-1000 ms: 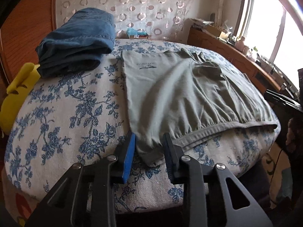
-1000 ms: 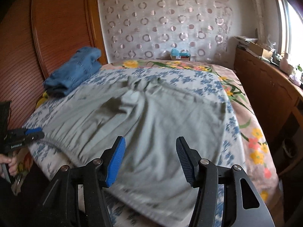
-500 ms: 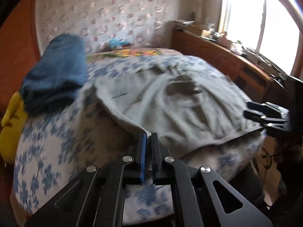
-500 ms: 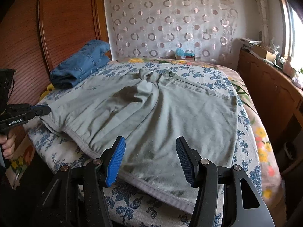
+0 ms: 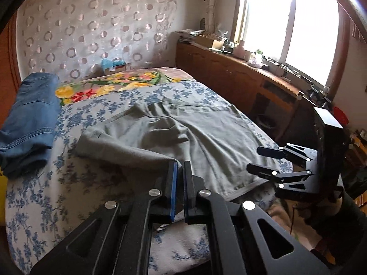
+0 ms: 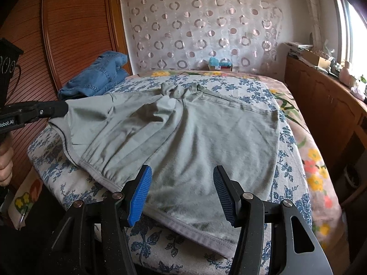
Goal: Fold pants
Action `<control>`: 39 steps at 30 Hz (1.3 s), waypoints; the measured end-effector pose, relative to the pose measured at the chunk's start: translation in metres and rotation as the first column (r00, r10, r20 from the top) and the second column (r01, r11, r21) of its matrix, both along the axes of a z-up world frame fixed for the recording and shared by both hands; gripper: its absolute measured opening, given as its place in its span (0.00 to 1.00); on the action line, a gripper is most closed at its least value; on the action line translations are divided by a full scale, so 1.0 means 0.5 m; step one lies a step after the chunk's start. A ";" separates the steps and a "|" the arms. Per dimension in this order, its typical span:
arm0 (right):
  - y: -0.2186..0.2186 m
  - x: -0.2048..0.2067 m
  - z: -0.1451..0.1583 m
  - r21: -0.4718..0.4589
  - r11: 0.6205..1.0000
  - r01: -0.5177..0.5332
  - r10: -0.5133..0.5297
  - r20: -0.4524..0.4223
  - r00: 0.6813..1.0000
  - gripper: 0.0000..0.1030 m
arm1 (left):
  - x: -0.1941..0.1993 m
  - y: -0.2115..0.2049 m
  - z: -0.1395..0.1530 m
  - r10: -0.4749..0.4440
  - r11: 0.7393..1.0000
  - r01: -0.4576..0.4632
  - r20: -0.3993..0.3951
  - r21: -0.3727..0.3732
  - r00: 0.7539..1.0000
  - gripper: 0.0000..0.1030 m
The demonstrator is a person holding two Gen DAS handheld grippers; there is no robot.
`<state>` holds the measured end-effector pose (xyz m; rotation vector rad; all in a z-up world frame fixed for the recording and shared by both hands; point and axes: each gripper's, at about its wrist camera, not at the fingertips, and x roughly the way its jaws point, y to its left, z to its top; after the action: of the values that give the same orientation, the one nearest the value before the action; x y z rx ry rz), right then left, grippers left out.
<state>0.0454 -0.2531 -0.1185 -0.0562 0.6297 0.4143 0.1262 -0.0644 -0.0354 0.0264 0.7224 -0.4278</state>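
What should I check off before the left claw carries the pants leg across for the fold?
1. Left claw shut on the cuff of the grey pants: ok, the cloth runs up into the closed pads.
2. Held leg lifted off the bed: ok, it hangs raised from the claw in the right wrist view.
3. Right claw open and holding nothing: ok, it hovers over the near hem.
4. Other leg lying flat: ok, spread out with light wrinkles.
5. Crotch smooth: not ok, cloth is bunched there.
6. Folded jeans out of the fold's way: ok, they sit apart by the headboard.
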 end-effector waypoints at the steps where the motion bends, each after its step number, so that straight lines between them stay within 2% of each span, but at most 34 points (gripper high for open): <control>1: 0.002 0.000 0.001 0.003 1.000 -0.002 0.002 0.000 1.000 0.56 | -0.001 -0.002 0.000 -0.002 1.000 0.002 -0.001 -0.002 1.000 0.05; 5: 0.007 0.002 -0.002 0.016 1.000 -0.006 0.006 0.003 1.000 0.56 | -0.013 -0.002 -0.001 -0.010 1.000 0.010 0.009 0.003 1.000 0.06; 7: 0.013 0.006 -0.005 0.021 1.000 -0.005 0.005 0.000 1.000 0.56 | -0.015 -0.002 -0.003 -0.007 1.000 0.007 0.011 0.014 1.000 0.16; 9: 0.018 0.010 -0.008 0.026 1.000 -0.005 0.005 -0.006 1.000 0.56 | -0.017 0.006 -0.004 -0.004 1.000 0.004 0.009 -0.002 1.000 0.37; 13: 0.033 0.015 -0.007 0.036 0.999 -0.009 0.009 -0.010 1.000 0.56 | -0.027 0.043 -0.007 0.053 0.999 -0.053 0.017 -0.011 0.998 0.56; 14: 0.038 0.016 -0.007 0.038 0.999 -0.012 0.012 -0.009 1.000 0.56 | -0.030 0.056 -0.010 0.070 0.997 -0.070 0.014 -0.018 0.997 0.67; 15: 0.044 0.017 -0.006 0.040 0.999 -0.015 0.016 -0.009 1.000 0.56 | -0.034 0.071 -0.013 0.088 0.996 -0.087 0.014 -0.028 0.996 0.69; 19: 0.067 0.023 -0.004 0.053 0.998 -0.043 0.044 -0.010 0.999 0.56 | -0.052 0.114 -0.026 0.148 0.989 -0.148 0.027 -0.022 0.989 0.70; 24: 0.104 0.029 -0.005 0.093 0.992 -0.089 0.091 -0.018 0.996 0.56 | -0.060 0.157 -0.064 0.205 0.979 -0.205 0.002 -0.001 0.979 0.70; 30: 0.153 0.040 0.004 0.125 0.981 -0.146 0.149 -0.019 0.989 0.56 | -0.070 0.187 -0.105 0.240 0.971 -0.240 -0.030 0.004 0.970 0.70; 39: 0.216 0.076 -0.007 0.126 0.965 -0.232 0.240 -0.053 0.969 0.56 | -0.077 0.212 -0.120 0.264 0.964 -0.265 -0.035 -0.018 0.964 0.70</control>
<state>0.0832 -0.1452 -0.1218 -0.0031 0.6662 0.6863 0.0876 0.0414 -0.0954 -0.0978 0.7417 -0.1802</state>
